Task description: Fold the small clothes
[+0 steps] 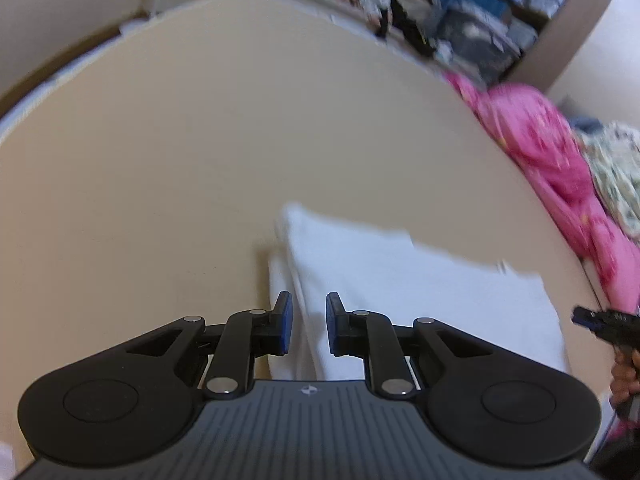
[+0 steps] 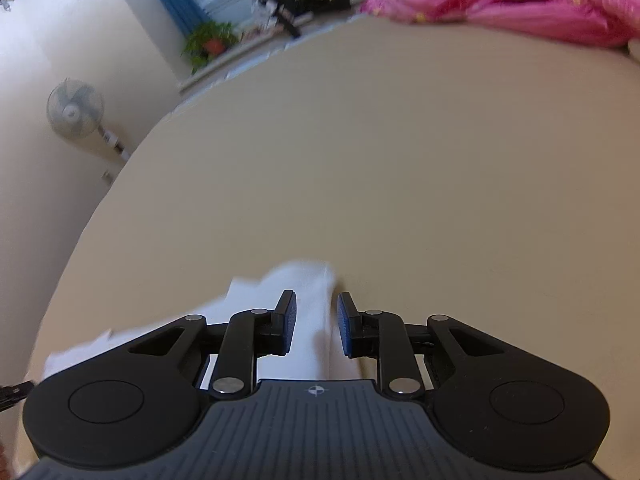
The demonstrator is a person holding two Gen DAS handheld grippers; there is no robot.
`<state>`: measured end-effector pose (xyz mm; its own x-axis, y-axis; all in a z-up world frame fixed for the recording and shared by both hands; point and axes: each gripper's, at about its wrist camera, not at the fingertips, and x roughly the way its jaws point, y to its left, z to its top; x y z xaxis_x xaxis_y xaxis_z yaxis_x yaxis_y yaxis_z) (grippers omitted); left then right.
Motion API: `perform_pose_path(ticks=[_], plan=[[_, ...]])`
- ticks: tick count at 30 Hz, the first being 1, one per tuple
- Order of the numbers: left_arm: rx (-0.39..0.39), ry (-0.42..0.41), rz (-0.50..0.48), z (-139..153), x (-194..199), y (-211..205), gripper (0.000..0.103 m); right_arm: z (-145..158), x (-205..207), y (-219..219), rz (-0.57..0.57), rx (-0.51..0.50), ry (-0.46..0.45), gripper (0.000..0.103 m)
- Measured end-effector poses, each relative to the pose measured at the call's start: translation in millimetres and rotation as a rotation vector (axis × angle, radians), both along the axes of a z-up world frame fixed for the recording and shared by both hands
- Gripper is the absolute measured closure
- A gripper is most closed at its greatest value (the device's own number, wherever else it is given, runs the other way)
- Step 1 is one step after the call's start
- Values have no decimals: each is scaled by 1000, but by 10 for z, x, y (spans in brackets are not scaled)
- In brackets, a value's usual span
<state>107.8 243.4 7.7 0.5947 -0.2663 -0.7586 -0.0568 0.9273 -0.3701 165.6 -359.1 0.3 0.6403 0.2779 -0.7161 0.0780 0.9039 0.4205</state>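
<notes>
Left wrist: white garment flat, long axis sideways.

soft white cloth garment, matt beige sheet

White garment, folded into a flat, blurred rectangle with a narrower layer along its left edge, lower centre-right of the left wrist view, lower left of the right wrist view
</notes>
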Motion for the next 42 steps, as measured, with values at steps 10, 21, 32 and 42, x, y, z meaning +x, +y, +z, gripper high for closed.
perform_pose_path(ticks=[10, 21, 32, 42], plan=[[-32, 149, -86, -138, -903, -92, 76, 0, -957, 155, 121, -59, 143, 71], [12, 153, -135, -256, -951, -272, 99, -80, -1131, 30, 128, -70, 168, 103], [-48, 200, -81, -291, -955, -123, 94, -88, -1199, -201, 42, 9, 173, 98], [-5, 180, -105, -294, -880, -247, 99, -182, -1119, 17, 136, -64, 180, 93]])
